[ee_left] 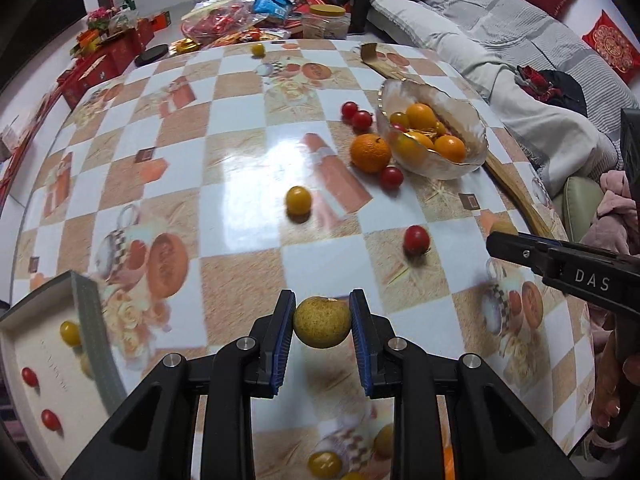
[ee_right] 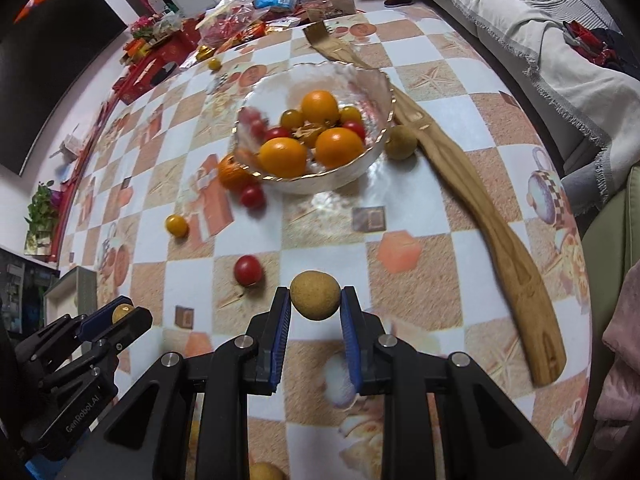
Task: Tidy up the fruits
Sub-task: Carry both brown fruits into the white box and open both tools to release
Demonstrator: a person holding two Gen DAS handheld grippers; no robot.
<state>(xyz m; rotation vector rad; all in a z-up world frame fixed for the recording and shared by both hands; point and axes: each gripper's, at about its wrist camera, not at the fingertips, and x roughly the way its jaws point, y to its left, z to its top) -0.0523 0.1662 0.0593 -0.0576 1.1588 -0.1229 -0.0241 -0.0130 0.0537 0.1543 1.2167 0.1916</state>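
Observation:
My left gripper [ee_left: 322, 322] is shut on a brown longan [ee_left: 322, 323] and holds it above the table. My right gripper [ee_right: 315, 306] is shut on another longan [ee_right: 315, 295]. A glass bowl [ee_right: 362, 76] holds oranges, yellow and red tomatoes; it also shows in the left wrist view [ee_left: 466, 112]. An orange [ee_left: 370, 152] and red cherry tomatoes [ee_left: 416, 239] lie loose beside it. A yellow tomato [ee_left: 298, 200] sits mid-table. A white box [ee_left: 24, 344] at the left holds two red tomatoes and a yellow one. The left gripper also shows in the right wrist view [ee_right: 120, 314].
A long wooden spatula [ee_right: 500, 232] lies right of the bowl, with a longan [ee_right: 401, 142] beside it. Snack bags and jars [ee_left: 256, 12] crowd the table's far edge. A sofa [ee_left: 520, 40] runs along the right. More small fruits [ee_left: 326, 463] lie below my left gripper.

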